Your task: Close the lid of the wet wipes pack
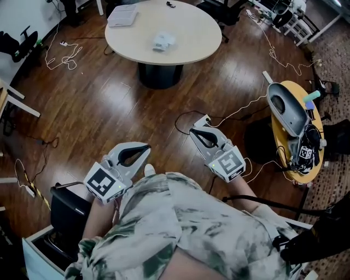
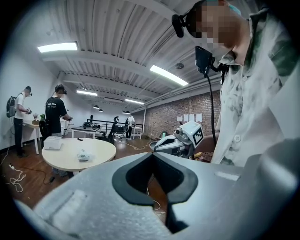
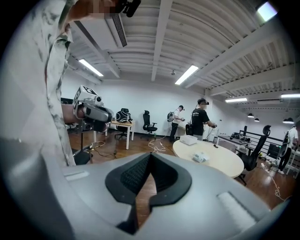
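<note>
Wood-floored room; round table [image 1: 191, 33] stood well ahead, wet wipes pack [image 1: 163, 40] lying near its middle, flat white box [image 1: 122, 15] at its far edge. Pack's lid too small to read. Left gripper [image 1: 143, 149] and right gripper [image 1: 196, 131] were close to the person, well apart from the table. Both had jaws closed tip to tip, nothing between them.

We see a dark brown wooden floor [image 1: 98, 93] and a round table [image 1: 191, 33] with a cream top. The wet wipes pack [image 1: 163, 41] is whitish. The left gripper [image 1: 146, 147] and the right gripper [image 1: 192, 131] are light grey with black pads; their cubes [image 1: 104, 183] carry black-and-white square markers. The shirt [image 1: 180, 219] is pale with grey-green blotches.
</note>
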Action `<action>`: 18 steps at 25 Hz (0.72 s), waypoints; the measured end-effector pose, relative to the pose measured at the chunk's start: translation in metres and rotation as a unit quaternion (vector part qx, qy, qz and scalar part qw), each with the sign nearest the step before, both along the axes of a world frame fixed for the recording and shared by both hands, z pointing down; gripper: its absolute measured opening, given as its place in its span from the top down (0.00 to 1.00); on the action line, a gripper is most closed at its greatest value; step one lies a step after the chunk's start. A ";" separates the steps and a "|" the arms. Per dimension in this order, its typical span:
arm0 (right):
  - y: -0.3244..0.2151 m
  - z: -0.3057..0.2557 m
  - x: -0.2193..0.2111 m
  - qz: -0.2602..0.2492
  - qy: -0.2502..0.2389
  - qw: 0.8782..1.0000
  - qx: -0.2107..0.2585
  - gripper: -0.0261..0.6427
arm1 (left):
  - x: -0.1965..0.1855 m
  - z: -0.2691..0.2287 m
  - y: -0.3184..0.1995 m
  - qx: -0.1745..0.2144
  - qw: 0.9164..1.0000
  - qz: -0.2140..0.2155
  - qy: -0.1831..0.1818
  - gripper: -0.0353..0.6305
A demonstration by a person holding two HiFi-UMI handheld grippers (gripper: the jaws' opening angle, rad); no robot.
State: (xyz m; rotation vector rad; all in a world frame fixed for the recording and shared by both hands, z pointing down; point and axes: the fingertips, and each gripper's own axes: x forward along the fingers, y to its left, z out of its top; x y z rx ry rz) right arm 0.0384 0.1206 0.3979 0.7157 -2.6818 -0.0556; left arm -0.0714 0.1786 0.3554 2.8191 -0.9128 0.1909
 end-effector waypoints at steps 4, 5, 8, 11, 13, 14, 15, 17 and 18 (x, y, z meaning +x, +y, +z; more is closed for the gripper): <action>-0.020 0.003 -0.028 0.010 0.002 1.000 0.002 0.95 | -0.031 0.004 -0.019 -0.003 1.000 0.005 -0.006 0.95; -0.023 0.004 -0.035 0.012 0.003 1.000 -0.001 0.95 | -0.038 0.006 -0.024 -0.005 1.000 0.005 -0.006 0.95; -0.031 0.011 -0.052 0.003 0.010 1.000 0.002 0.95 | -0.054 0.012 -0.036 -0.010 1.000 0.002 0.000 0.95; -0.039 0.014 -0.063 -0.006 0.019 1.000 0.004 0.95 | -0.061 0.015 -0.046 -0.014 1.000 0.001 0.010 0.95; -0.048 0.013 -0.068 0.001 0.019 1.000 -0.004 0.95 | -0.061 0.017 -0.054 -0.017 1.000 0.004 0.012 0.95; -0.052 0.013 -0.068 0.005 0.017 1.000 -0.008 0.95 | -0.061 0.019 -0.058 -0.018 1.000 0.006 0.011 0.95; -0.058 0.014 -0.069 0.007 0.017 1.000 -0.010 0.95 | -0.061 0.020 -0.062 -0.019 1.000 0.007 0.011 0.95; -0.072 0.018 -0.069 0.004 0.019 1.000 -0.009 0.95 | -0.063 0.023 -0.074 -0.019 1.000 0.005 0.010 0.95; -0.081 0.020 -0.070 0.000 0.018 1.000 -0.007 0.95 | -0.064 0.024 -0.082 -0.019 1.000 0.003 0.007 0.95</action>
